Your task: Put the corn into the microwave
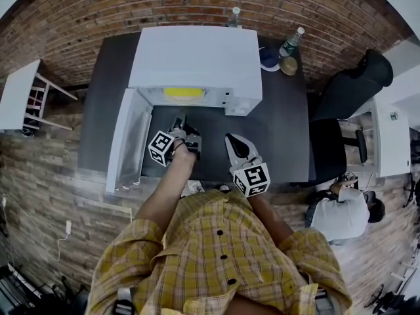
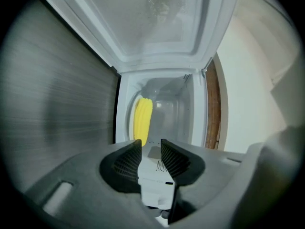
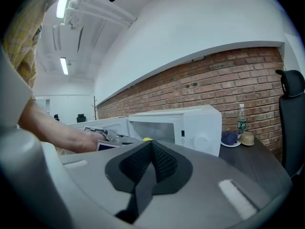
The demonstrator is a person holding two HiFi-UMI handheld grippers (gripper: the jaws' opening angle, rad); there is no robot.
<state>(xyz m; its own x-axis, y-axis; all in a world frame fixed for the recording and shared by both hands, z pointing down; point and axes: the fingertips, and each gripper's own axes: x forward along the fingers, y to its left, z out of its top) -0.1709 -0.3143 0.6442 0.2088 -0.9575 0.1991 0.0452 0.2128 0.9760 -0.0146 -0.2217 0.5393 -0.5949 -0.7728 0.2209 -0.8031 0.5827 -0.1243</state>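
Left gripper view: left gripper (image 2: 151, 147) fingers apart, empty, corn (image 2: 142, 120) ahead in microwave (image 2: 198, 113); right gripper (image 3: 151, 144) fingers together.

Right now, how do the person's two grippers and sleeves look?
Both the left gripper and the right gripper have light grey bodies, black ribbed fingers, and a white cube with black square markers. The person wears a yellow checked shirt with dark buttons.

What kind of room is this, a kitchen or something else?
Probably an office or lab, not a home kitchen: the microwave sits on a dark table by a brick wall, with an office chair beside it and strip lights overhead.
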